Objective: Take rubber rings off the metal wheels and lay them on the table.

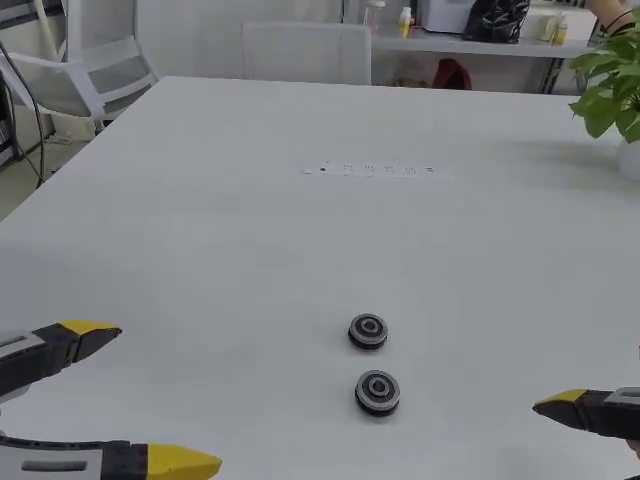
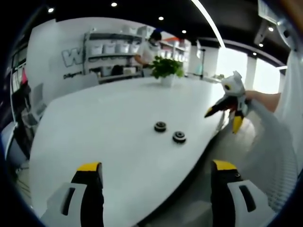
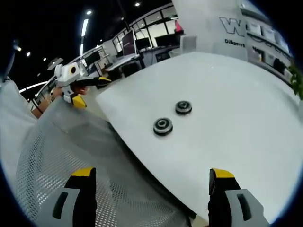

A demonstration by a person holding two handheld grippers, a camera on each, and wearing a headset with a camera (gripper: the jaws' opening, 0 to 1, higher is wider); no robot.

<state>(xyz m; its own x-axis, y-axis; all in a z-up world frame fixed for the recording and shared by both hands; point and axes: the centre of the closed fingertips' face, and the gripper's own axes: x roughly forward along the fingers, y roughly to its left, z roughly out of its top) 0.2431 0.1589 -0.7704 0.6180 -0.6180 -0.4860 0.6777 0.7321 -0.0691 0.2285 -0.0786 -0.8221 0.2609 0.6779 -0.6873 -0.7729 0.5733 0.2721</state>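
On the white rectangular surface (image 1: 250, 200), close to its near edge, two small round metal wheels lie flat, just beside each other but not touching: the far wheel (image 1: 368, 332) and the near wheel (image 1: 377, 392). Each has a silver-grey hub with a central bore and a black rubber ring (image 1: 360, 392) seated around the rim. Both rings are on their wheels. The left tongs (image 2: 156, 165), black with yellow tips, are held low at the left of the head view. Their jaws are spread wide with nothing between them, and they are aimed toward the wheels from well apart. In the left gripper view, the left jaw stands over the surface and the right jaw lies beyond its edge. The right tongs (image 3: 152, 174) are likewise spread wide and empty, aimed at the wheels from the opposite side, well apart from them. In the left gripper view they appear at the right, jaws parted, with a hand behind them. In the head view only one yellow-tipped jaw of the right tongs enters at the lower right, and the frame cuts off the other. The wheels are too small for any groove or ring profile to be made out. A white mesh material (image 3: 71, 142) lies below the surface edge in both gripper views, and what it belongs to cannot be determined. A recessed socket strip (image 1: 375, 170) at mid-surface is blurred, and a green leafy plant (image 1: 610, 90) is cut off at the right edge.
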